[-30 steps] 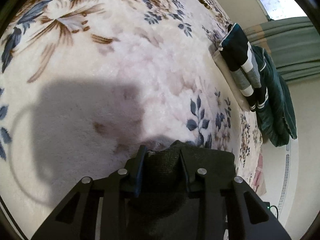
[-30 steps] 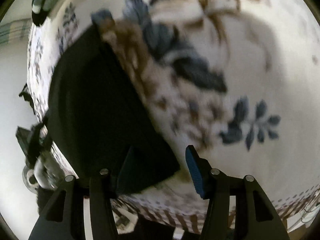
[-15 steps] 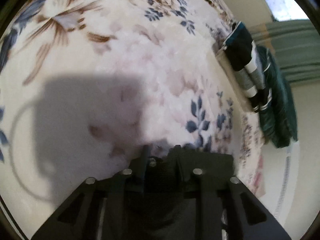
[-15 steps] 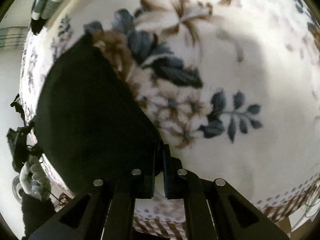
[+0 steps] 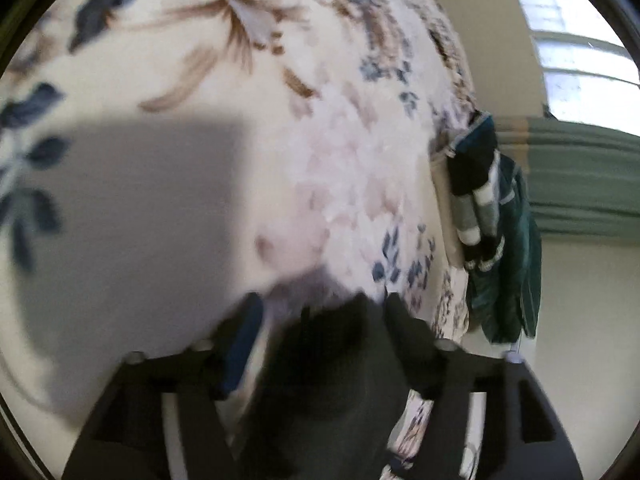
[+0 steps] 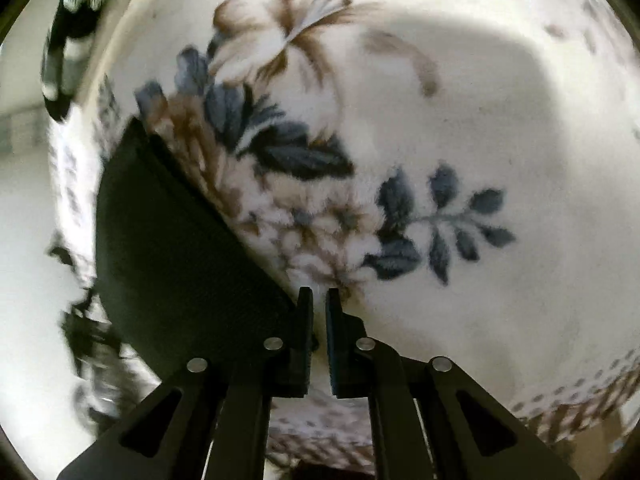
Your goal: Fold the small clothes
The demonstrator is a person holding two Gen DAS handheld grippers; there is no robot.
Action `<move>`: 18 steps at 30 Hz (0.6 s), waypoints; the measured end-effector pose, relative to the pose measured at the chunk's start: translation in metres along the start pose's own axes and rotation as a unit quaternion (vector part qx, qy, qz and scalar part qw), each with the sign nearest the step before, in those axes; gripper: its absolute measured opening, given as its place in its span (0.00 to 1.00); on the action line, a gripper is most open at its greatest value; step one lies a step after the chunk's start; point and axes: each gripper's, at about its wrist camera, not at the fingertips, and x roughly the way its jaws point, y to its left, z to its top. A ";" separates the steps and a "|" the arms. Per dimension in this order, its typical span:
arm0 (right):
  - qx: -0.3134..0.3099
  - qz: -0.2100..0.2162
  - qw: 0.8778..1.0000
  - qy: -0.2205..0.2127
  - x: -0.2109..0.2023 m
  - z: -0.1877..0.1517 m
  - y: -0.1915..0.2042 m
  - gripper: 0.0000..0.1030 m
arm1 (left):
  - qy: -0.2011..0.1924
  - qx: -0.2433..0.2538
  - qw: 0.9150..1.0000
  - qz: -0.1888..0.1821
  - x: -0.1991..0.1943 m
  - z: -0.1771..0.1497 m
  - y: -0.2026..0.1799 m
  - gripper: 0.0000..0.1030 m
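Observation:
A small dark knit garment [image 6: 168,248] lies flat on the floral blanket [image 6: 460,140] at the left of the right wrist view. My right gripper [image 6: 318,300] is nearly shut at the garment's near right corner; whether cloth is pinched is not clear. In the left wrist view the same dark garment [image 5: 340,364] lies between and under the fingers of my left gripper [image 5: 324,312], whose jaws stand wide apart. The view is blurred by motion.
A pile of dark green and striped clothes [image 5: 492,232] hangs over the blanket's far right edge [image 5: 448,200]; it also shows at the top left of the right wrist view [image 6: 68,40]. A window and green curtain [image 5: 580,180] stand behind.
My left gripper has opened and let go of the garment while swinging. My right gripper closed at the garment's corner about half a second ago and stays closed.

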 end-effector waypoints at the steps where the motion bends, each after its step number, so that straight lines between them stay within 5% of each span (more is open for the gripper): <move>1: -0.001 0.024 1.000 -0.002 -0.004 0.002 -0.004 0.59 | 0.010 0.010 1.000 -0.006 -0.006 -0.006 0.001 0.62; 2: -0.002 0.056 0.998 -0.002 -0.005 0.007 -0.009 0.70 | 0.018 0.016 1.000 -0.012 -0.008 -0.010 0.003 0.62; 6: -0.025 0.148 0.987 0.050 0.024 0.030 -0.006 0.70 | 0.069 0.034 0.997 -0.018 -0.006 -0.041 0.017 0.63; 11: -0.103 0.188 0.968 0.128 0.077 0.047 0.033 0.78 | 0.117 0.056 0.991 -0.034 0.017 -0.066 0.011 0.63; 18: -0.194 0.227 0.927 0.226 0.121 0.041 0.102 0.78 | 0.126 0.082 0.988 -0.023 0.047 -0.069 -0.005 0.64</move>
